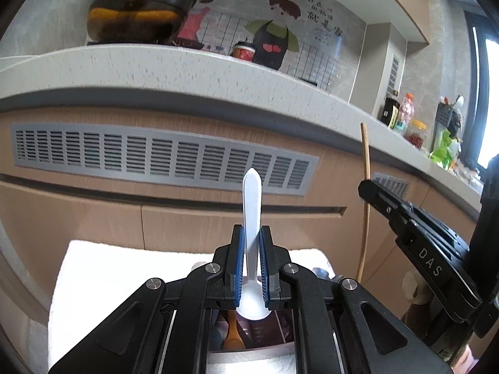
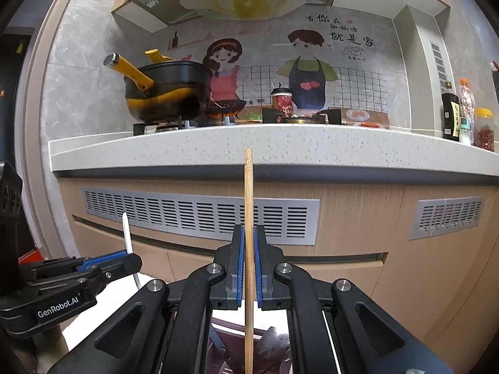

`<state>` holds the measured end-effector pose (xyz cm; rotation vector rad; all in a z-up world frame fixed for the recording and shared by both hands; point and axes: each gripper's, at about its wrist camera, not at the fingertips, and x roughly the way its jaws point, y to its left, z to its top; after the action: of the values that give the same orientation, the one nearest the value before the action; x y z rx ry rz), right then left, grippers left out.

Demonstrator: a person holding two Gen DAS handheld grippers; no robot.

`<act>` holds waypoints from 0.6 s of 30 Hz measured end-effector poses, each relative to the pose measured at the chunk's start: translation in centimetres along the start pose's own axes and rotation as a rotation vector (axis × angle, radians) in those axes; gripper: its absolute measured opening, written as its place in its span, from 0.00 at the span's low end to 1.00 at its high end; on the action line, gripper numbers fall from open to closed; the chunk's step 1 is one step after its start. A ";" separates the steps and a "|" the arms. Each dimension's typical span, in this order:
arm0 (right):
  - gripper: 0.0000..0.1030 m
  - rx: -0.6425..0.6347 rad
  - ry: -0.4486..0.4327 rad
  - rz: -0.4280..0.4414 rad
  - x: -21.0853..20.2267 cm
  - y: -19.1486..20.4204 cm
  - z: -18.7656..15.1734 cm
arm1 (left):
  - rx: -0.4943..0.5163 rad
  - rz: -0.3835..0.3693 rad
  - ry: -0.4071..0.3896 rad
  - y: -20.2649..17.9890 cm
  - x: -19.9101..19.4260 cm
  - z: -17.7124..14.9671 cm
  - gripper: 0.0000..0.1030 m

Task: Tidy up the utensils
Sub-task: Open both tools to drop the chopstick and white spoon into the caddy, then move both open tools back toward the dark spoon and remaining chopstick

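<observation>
Both wrist views face the counter (image 2: 280, 143) front from below, side by side.

A home kitchen. A speckled stone counter (image 2: 280, 143) runs across the view; on it sits a gas stove (image 2: 162, 126) with a black pot (image 2: 174, 90), and at its right end sauce bottles (image 2: 450, 112). Behind it is a cartoon wall sticker (image 2: 299, 71), above it a range hood (image 2: 146, 0), below it wooden cabinets (image 2: 358, 218).
</observation>
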<state>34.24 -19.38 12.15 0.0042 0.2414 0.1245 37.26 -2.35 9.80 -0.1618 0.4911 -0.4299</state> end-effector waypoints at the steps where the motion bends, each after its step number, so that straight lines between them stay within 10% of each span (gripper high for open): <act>1: 0.05 -0.001 -0.001 -0.007 0.2 0.0 -0.4 | 0.003 0.006 0.008 -0.1 0.4 -0.2 0.10; 9: 0.07 0.016 0.102 0.000 1.4 -0.4 -4.2 | -0.024 0.022 0.123 0.5 2.3 -3.7 0.26; 18: 0.39 0.013 0.226 -0.038 -1.6 -1.3 -8.1 | -0.022 0.101 0.178 0.7 -1.4 -6.9 0.46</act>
<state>30.88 -20.96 4.64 -0.0014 0.4677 0.0857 33.05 -1.40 4.22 -0.1201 0.6759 -0.3417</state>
